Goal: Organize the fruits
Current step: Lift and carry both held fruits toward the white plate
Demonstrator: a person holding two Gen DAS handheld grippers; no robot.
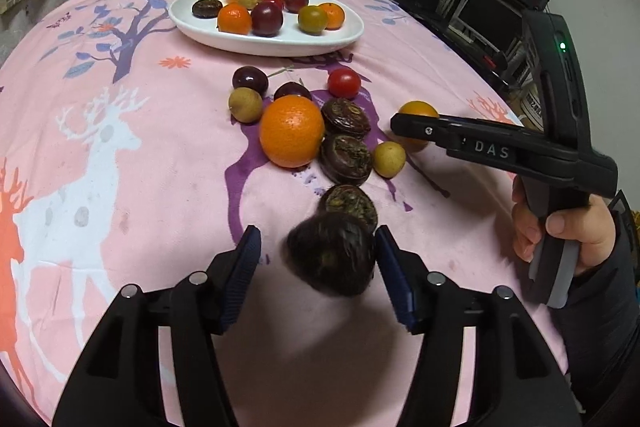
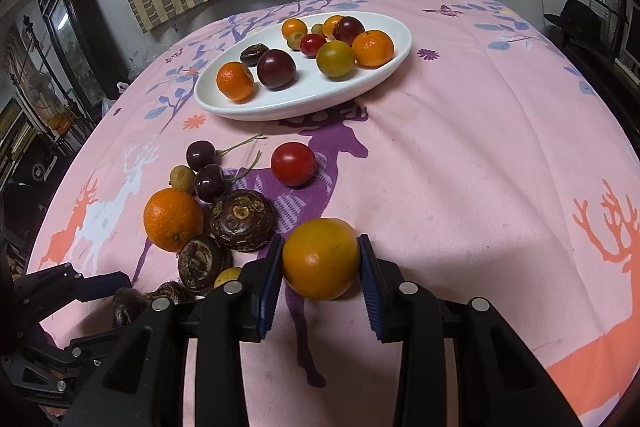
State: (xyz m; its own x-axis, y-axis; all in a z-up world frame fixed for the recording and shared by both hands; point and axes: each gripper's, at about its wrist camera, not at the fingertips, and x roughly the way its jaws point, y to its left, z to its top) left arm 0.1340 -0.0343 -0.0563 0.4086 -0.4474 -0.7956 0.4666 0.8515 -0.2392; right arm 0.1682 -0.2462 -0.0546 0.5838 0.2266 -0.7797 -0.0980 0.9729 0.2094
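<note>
I have two tools over a tabletop (image 2: 460, 155) covered with a pink cloth printed with deer and trees. My right tool (image 2: 320, 259) is clamped on an orange-yellow fruit (image 2: 320, 259): both blue pads press its sides, and the fruit sits in the near middle of the tabletop, whether resting on the cloth or just off it I cannot tell. My left tool (image 1: 318, 253) stands apart around a dark water chestnut (image 1: 331, 253); the right pad touches its side, the left pad is clear of it with cloth showing in the gap, and the chestnut is blurred. It lies at the near end of a loose cluster. Just behind it sits another chestnut (image 1: 349, 205), then two more (image 1: 346, 159) beside a large orange (image 1: 291, 131). A small yellow-green fruit (image 1: 389, 159) lies to the right of those chestnuts, another (image 1: 245, 104) to the left of the orange. Farther toward the far edge are two dark cherries (image 1: 250, 79) with stems and a red tomato (image 1: 344, 83). Near the far edge, an oval white plate (image 1: 276, 45) carries small oranges, dark plums, a green-yellow tomato, a chestnut and a few smaller fruits. In the left view the right tool's black body shows from the side, gripped by a hand (image 1: 576, 231).
</note>
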